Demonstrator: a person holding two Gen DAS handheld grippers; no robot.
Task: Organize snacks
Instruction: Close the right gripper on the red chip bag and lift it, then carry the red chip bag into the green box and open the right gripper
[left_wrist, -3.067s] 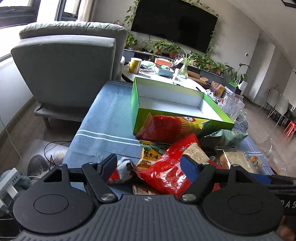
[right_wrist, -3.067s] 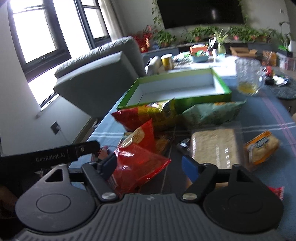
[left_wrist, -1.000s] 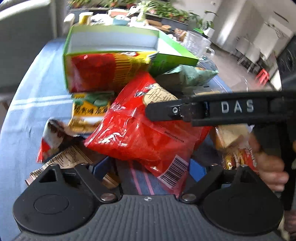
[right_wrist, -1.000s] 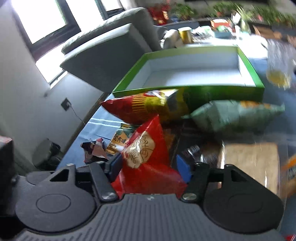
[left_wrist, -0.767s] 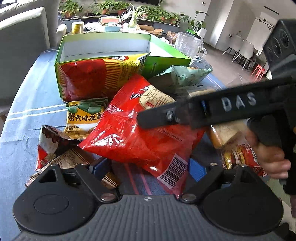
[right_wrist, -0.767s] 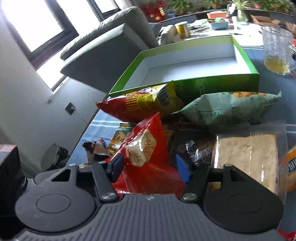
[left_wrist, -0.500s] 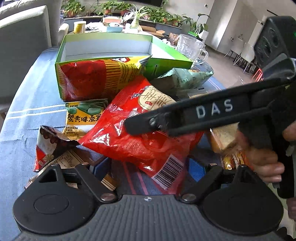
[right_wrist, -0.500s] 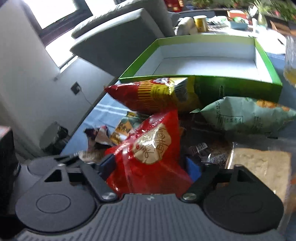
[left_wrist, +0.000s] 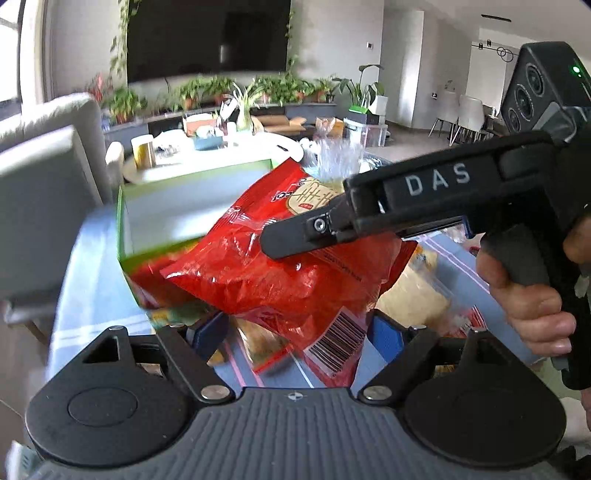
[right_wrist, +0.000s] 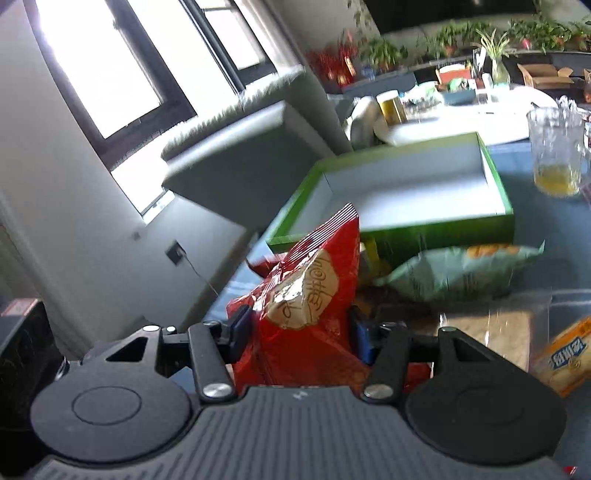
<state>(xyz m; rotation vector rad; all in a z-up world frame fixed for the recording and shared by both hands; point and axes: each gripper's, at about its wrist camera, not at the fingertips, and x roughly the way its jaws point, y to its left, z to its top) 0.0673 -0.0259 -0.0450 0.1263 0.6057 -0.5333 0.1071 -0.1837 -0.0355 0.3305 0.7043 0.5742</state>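
My right gripper (right_wrist: 299, 332) is shut on a red snack bag (right_wrist: 310, 306) and holds it lifted above the snack pile. In the left wrist view the same red bag (left_wrist: 295, 273) hangs from the right gripper's black arm (left_wrist: 406, 206). My left gripper (left_wrist: 291, 332) is open just under the bag's barcode end, holding nothing. The green box with a white inside (right_wrist: 406, 192) stands behind the pile and holds nothing I can see. A pale green bag (right_wrist: 461, 273) and a red-yellow bag (left_wrist: 147, 284) lie against its front wall.
A clear pack of crackers (right_wrist: 491, 328) and a yellow-wrapped snack (right_wrist: 565, 358) lie at the right on the blue tablecloth. A glass mug (right_wrist: 554, 151) stands right of the box. A grey armchair (right_wrist: 240, 147) is at the left, and a white round table (right_wrist: 461, 118) behind.
The right gripper has closed on the red bag and lifted it off the pile toward the green box. The left gripper has tilted up and stayed open beneath it.
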